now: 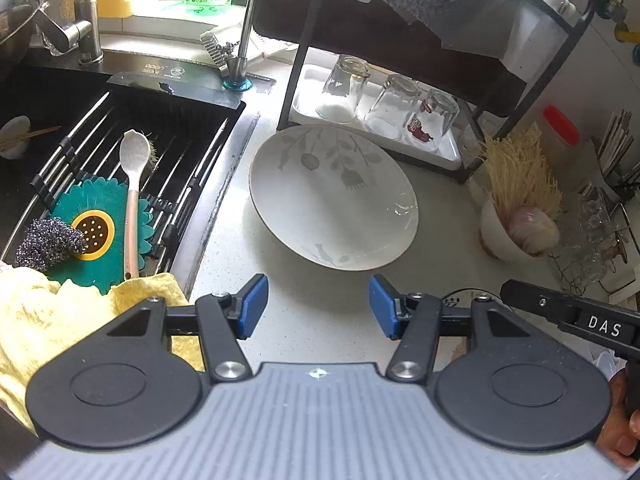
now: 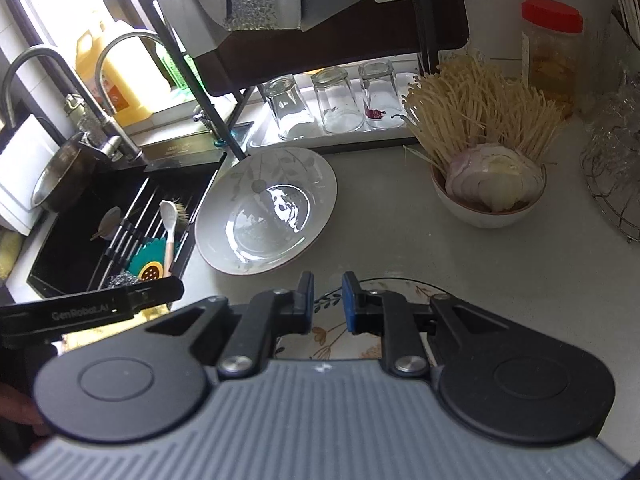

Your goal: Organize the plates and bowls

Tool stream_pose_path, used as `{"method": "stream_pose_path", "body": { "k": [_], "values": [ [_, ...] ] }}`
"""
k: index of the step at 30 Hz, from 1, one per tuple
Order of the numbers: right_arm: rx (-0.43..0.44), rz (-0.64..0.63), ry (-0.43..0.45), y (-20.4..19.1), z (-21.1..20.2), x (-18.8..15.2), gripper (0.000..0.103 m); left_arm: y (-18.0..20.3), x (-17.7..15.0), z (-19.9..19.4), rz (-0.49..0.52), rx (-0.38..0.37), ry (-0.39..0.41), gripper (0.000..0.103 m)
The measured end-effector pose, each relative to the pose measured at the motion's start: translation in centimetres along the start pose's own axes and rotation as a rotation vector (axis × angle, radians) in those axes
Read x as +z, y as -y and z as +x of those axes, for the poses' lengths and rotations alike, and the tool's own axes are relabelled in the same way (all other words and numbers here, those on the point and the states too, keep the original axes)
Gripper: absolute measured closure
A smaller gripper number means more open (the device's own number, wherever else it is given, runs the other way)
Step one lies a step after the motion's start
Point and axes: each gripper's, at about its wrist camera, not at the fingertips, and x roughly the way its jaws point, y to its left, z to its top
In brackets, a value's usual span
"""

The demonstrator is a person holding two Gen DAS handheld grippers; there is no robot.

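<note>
The left tool (image 1: 318, 306) hangs above the counter (image 1: 320, 304) with its blue pads spread wide and nothing between them. Just beyond its tips lies the large white plate (image 1: 334, 196) with a grey leaf pattern, tilted, its far edge raised near the foot of the black rack (image 1: 304, 52).

The right tool (image 2: 327, 300) stands narrow, its pads a small gap apart over the rim of a floral plate (image 2: 328, 336) that lies on the counter under it; whether the pads grip that rim cannot be told. In this view the large white plate (image 2: 266, 210) sits to the far left of the tool, beside the sink (image 2: 72, 240).

Three upturned glasses (image 1: 390, 106) stand on a white tray (image 1: 304, 96) under the rack. To the right, a small bowl (image 2: 486, 208) holds sliced onion and enoki mushrooms, with a red-capped jar (image 2: 552, 48) beyond it. In the sink, to the left, a pale spoon (image 1: 134, 184) rests on a teal mat (image 1: 100, 232) over a wire drainer, near a steel scourer (image 1: 48, 242) and a yellow cloth (image 1: 48, 320).
</note>
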Motion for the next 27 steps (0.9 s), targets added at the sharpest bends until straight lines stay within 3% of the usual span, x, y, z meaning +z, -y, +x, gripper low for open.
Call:
{"method": "stream_pose_path", "body": {
  "k": [12, 15, 27],
  "values": [
    [-0.060, 0.089, -0.027, -0.4, 5.2, 2.6, 0.082, -3.4, 3.7, 5.8, -0.021, -0.045, -0.068, 0.041],
    [-0.063, 0.121, -0.027, -0.1, 6.4, 3.3, 0.053, -4.4, 4.7, 7.1, -0.044, -0.058, -0.075, 0.041],
    [-0.057, 0.199, -0.052, 0.2, 12.0, 5.4, 0.055, -6.9, 7.9, 11.7, -0.059, -0.085, -0.104, 0.043]
  ]
}}
